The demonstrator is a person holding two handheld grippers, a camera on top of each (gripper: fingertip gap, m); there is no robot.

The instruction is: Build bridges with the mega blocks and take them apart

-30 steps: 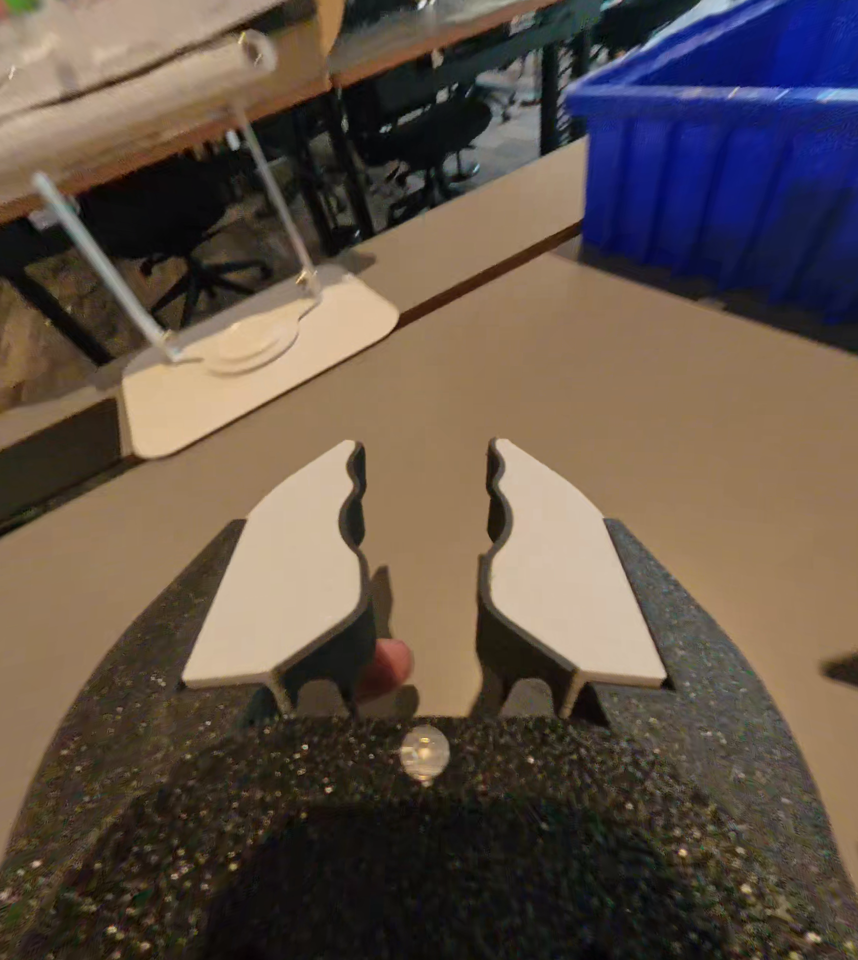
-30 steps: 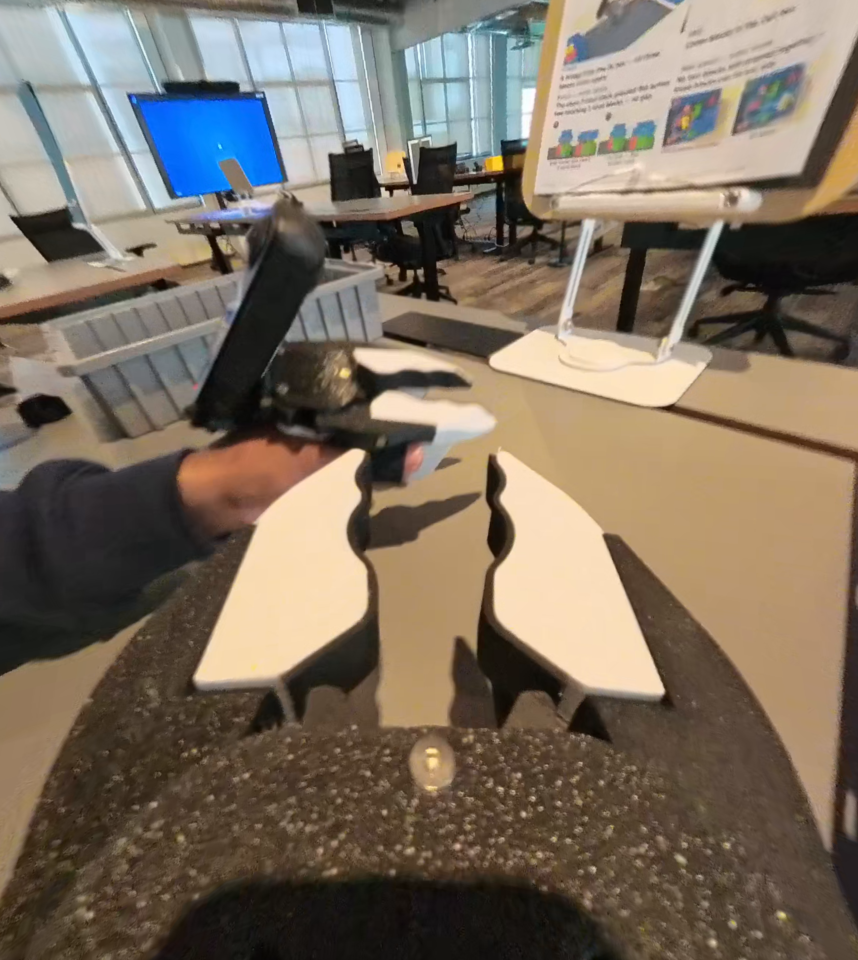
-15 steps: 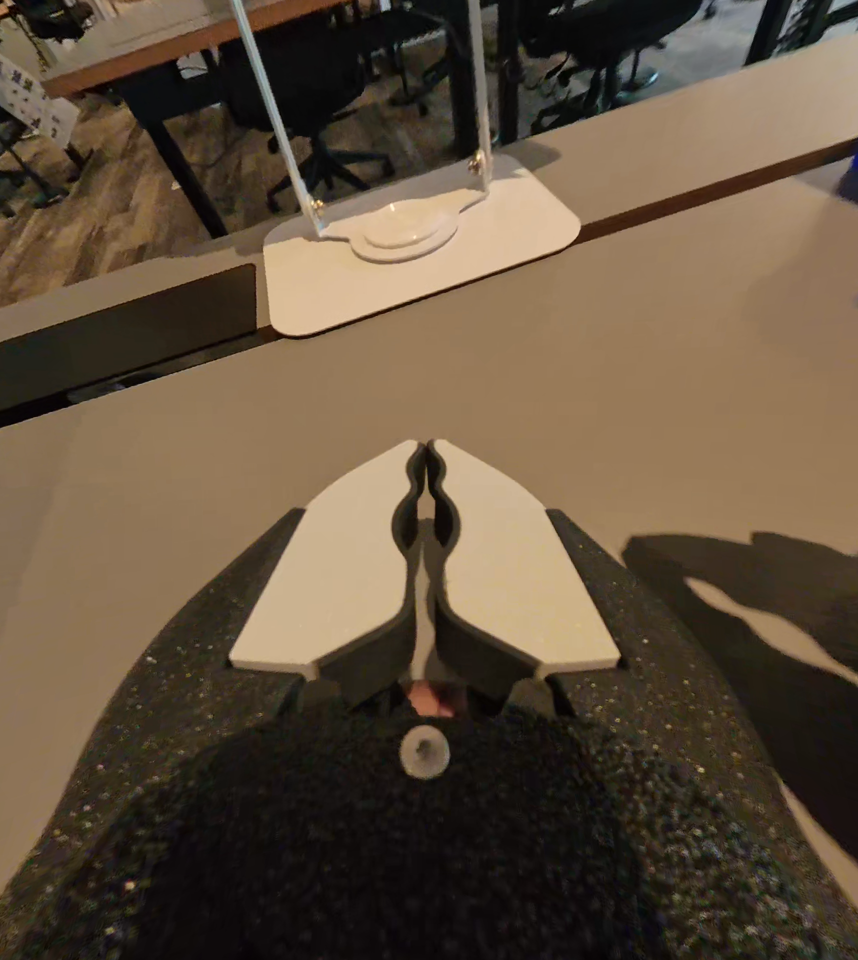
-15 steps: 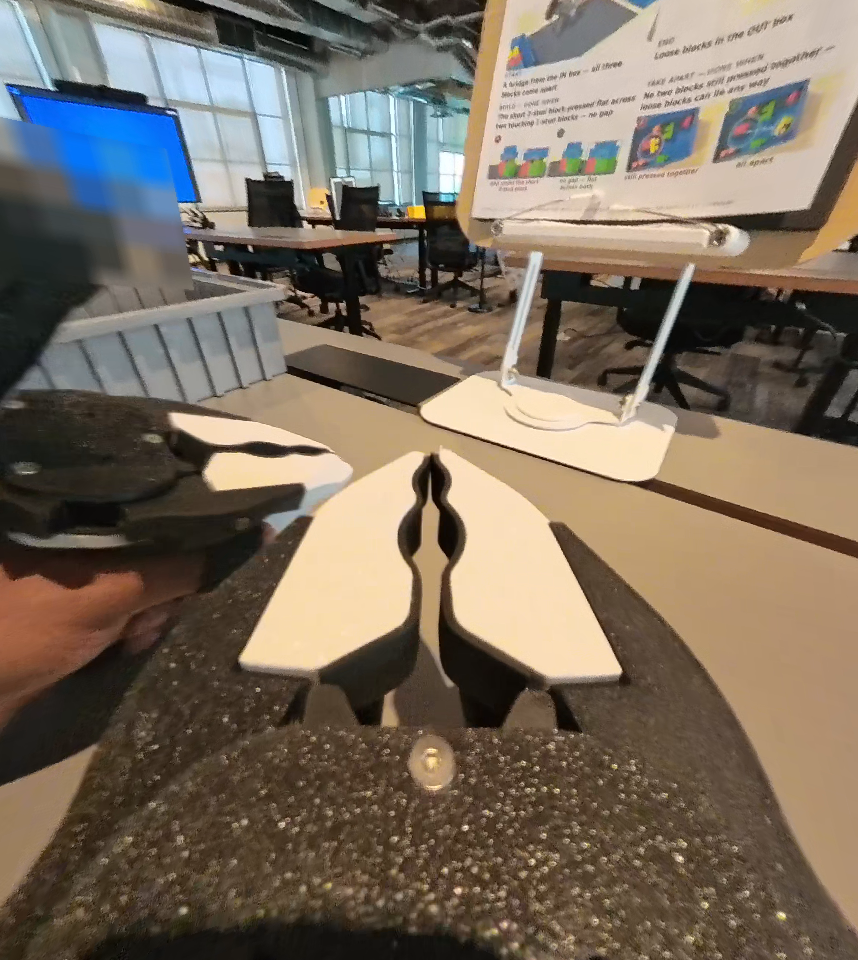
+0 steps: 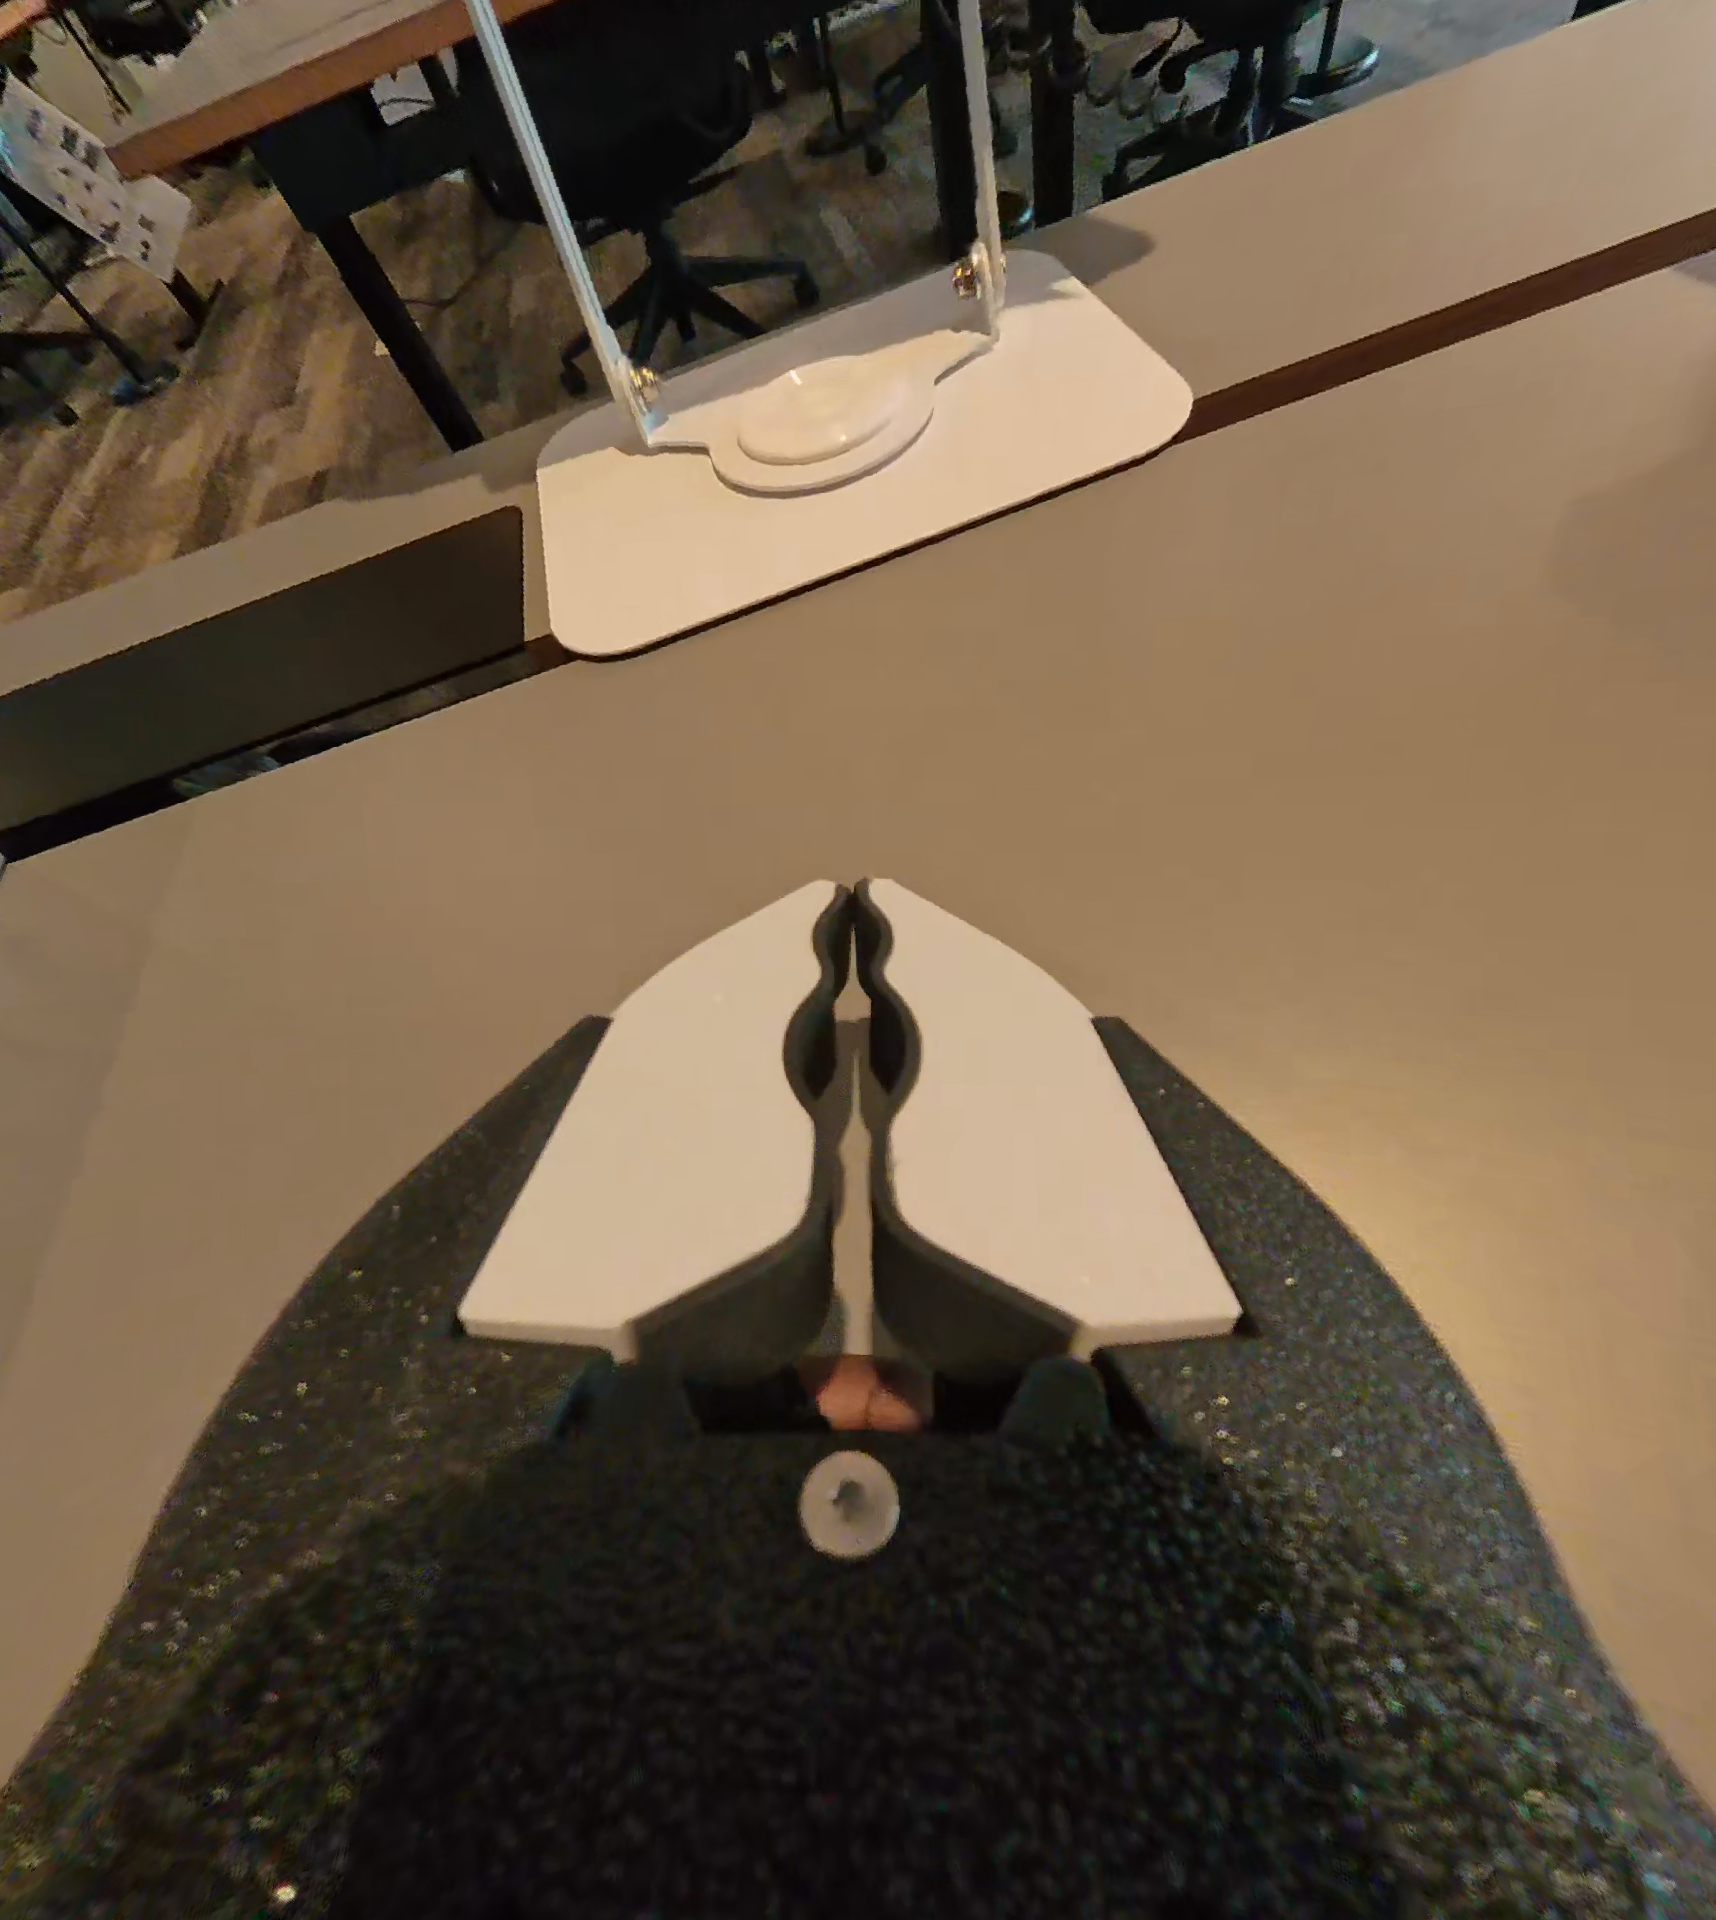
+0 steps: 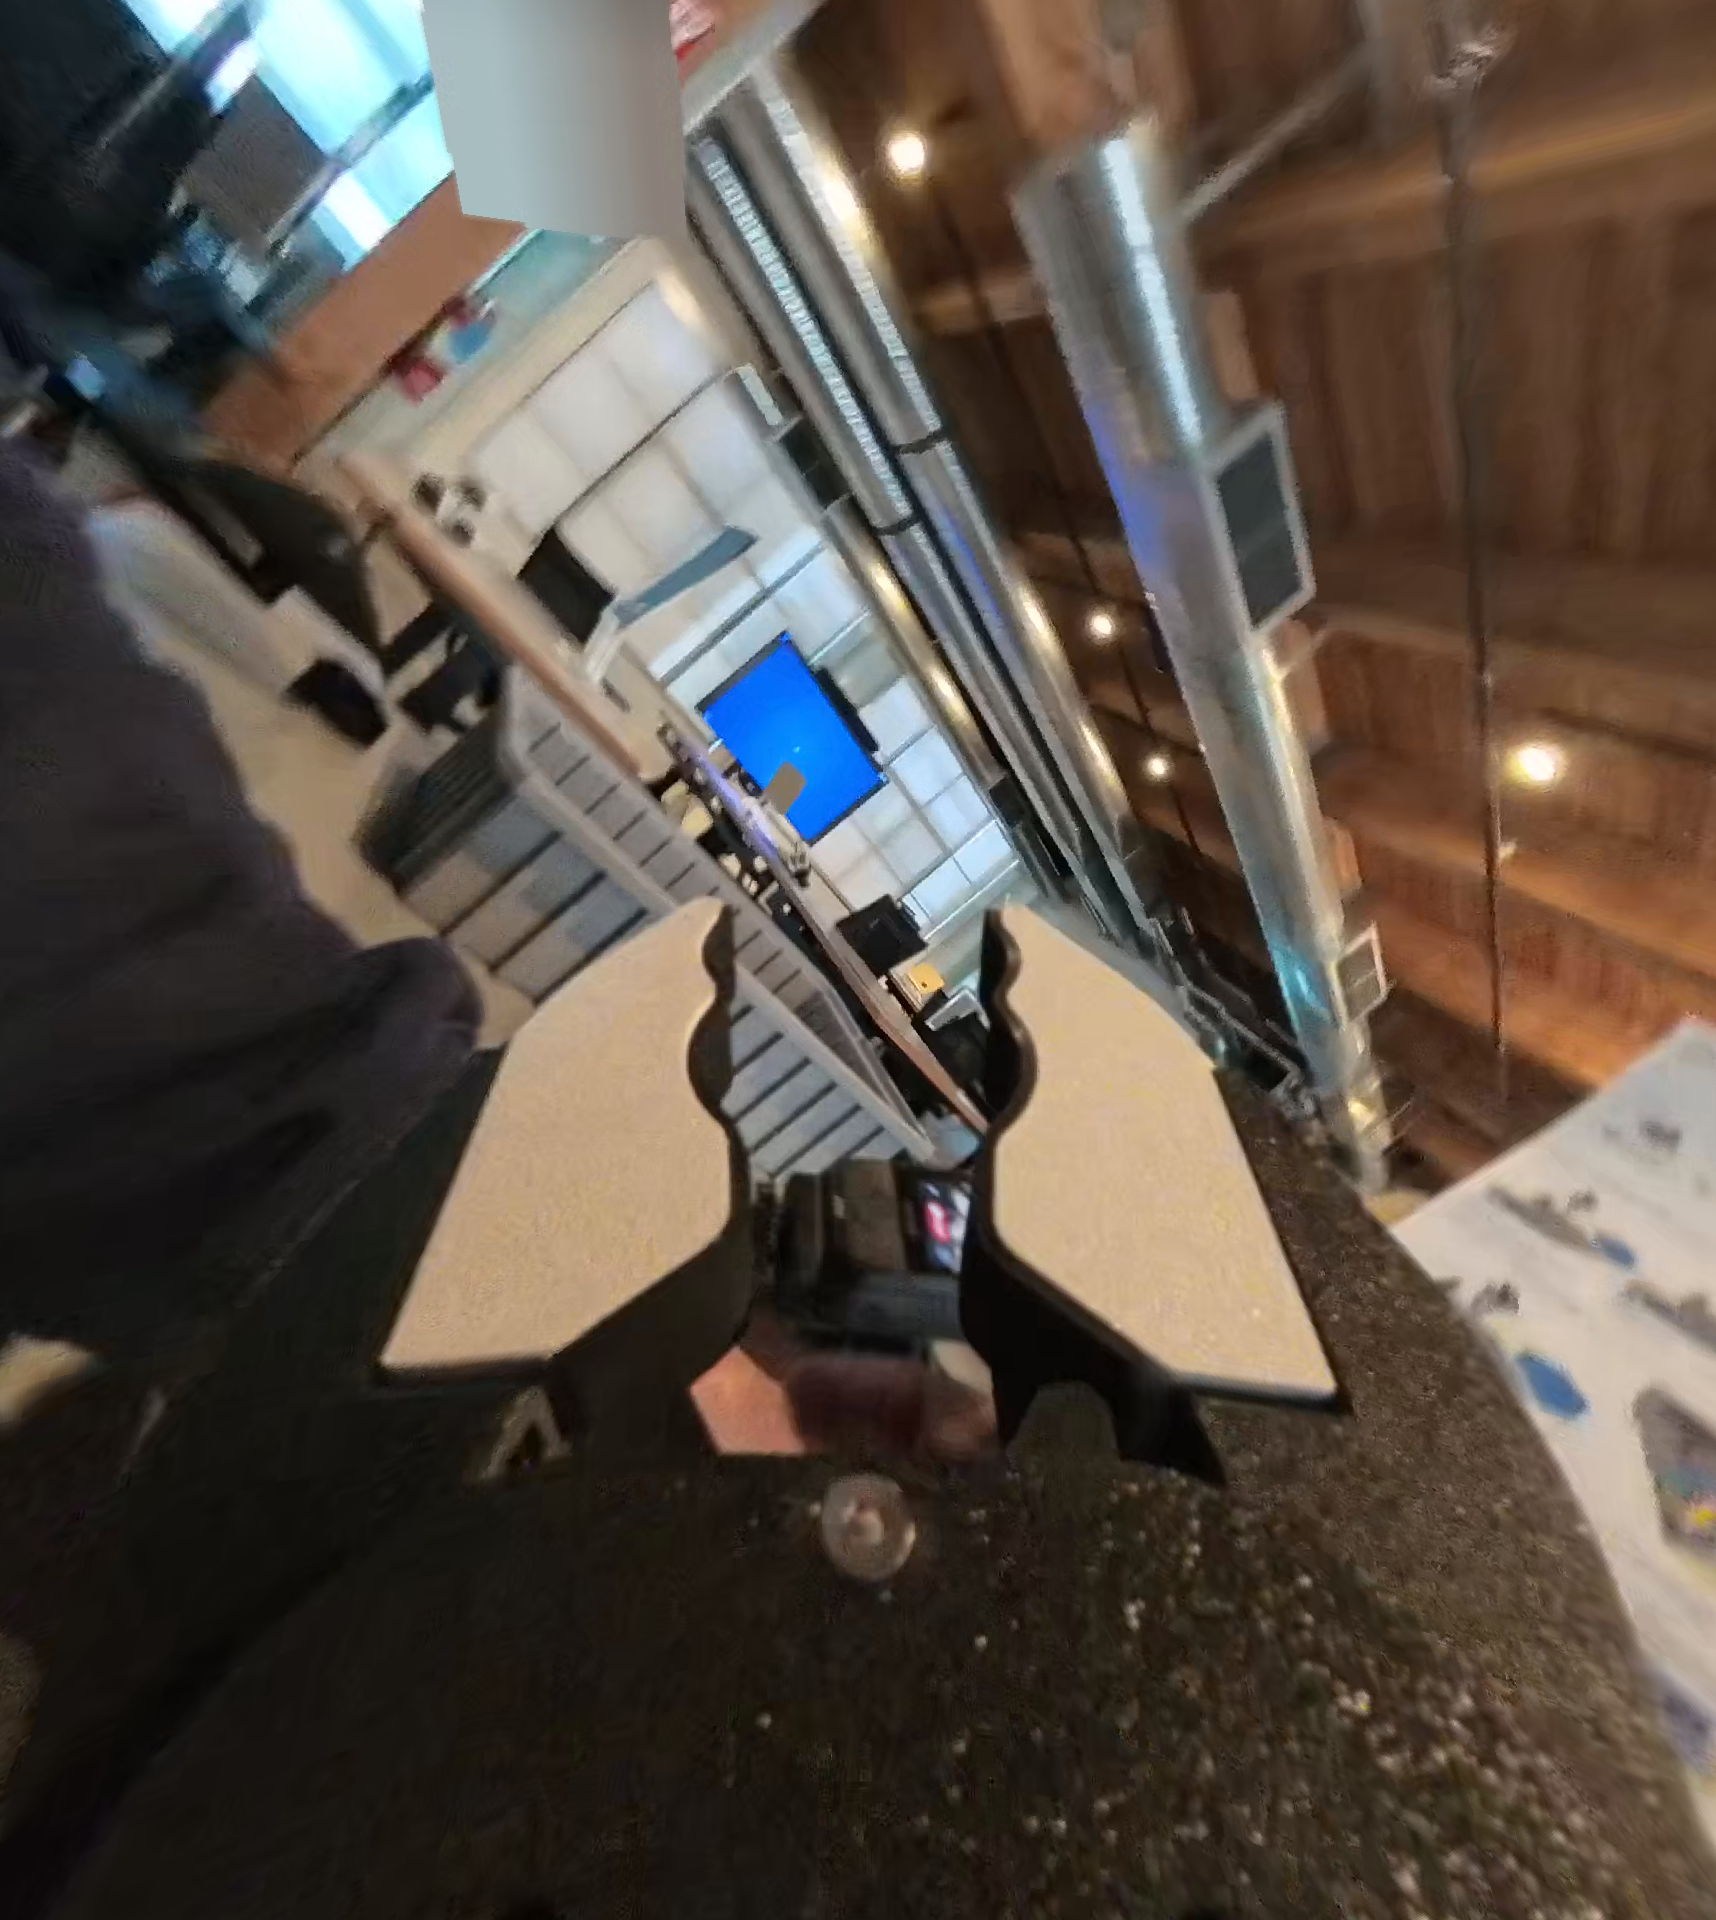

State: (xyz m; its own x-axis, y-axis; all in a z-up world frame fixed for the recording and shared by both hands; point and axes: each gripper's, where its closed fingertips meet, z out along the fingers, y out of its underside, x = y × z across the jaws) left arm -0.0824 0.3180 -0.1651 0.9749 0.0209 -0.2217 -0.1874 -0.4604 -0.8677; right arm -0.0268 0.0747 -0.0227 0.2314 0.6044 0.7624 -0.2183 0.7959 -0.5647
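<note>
Left wrist view: my left gripper [image 5: 854, 899], jaws closed on nothing, hangs over the bare table [image 5: 1353, 831]; no blocks visible. Right wrist view: my right gripper [image 6: 854, 935], parted and empty, points ceilingward; reaching blind risks collision.

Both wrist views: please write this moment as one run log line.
left gripper: shut, empty, over bare table | right gripper: open, empty, tilted up toward ceiling | blocks: none visible | white stand base: beyond left gripper
</note>
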